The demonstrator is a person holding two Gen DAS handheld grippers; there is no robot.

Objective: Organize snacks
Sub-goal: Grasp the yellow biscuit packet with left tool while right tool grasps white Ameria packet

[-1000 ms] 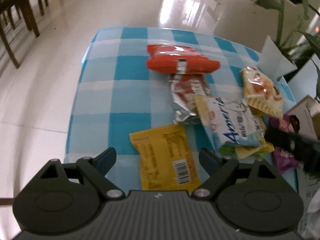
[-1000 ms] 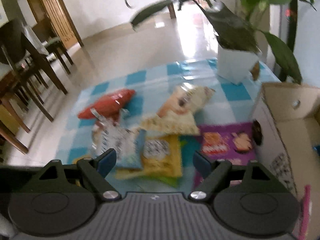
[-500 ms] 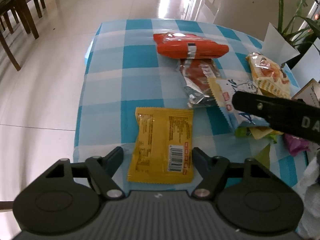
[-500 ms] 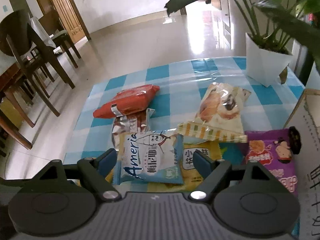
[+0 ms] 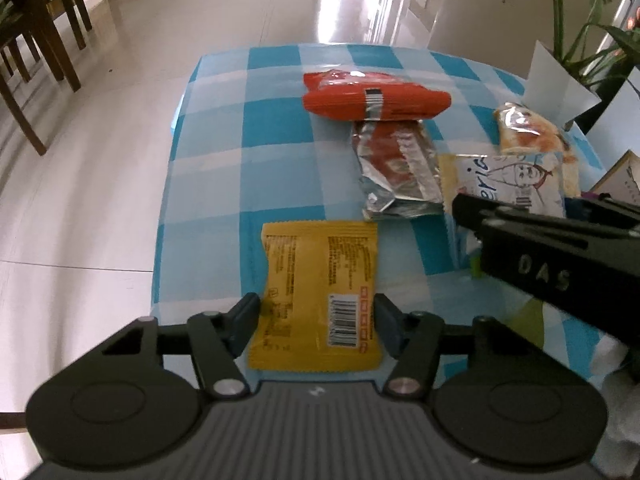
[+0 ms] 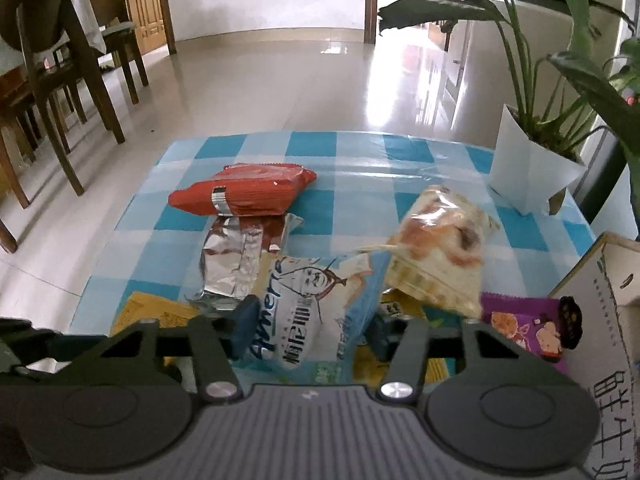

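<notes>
Snack packs lie on a blue checked tablecloth [image 5: 208,168]. My left gripper [image 5: 316,320] has its fingers touching both sides of a yellow packet [image 5: 320,280] at the table's near edge. My right gripper [image 6: 308,332] has closed on a light blue "Ameria" bag [image 6: 316,312], which bulges between the fingers; that bag also shows in the left wrist view [image 5: 504,180]. Beyond lie a red pack [image 5: 372,96] [image 6: 244,194], a silver-red pack [image 5: 396,168] [image 6: 240,260], a beige bread pack [image 6: 440,252] and a purple pack [image 6: 524,328].
A cardboard box [image 6: 600,320] stands at the right edge of the table. A white plant pot [image 6: 528,168] with long leaves stands at the back right. Wooden chairs [image 6: 60,80] stand on the tiled floor to the left. Another yellow pack [image 6: 400,360] lies under the blue bag.
Both grippers have moved down and forward onto their packs. The left fingers have narrowed onto the yellow packet. The right fingers have closed onto the blue bag, crumpling it.
</notes>
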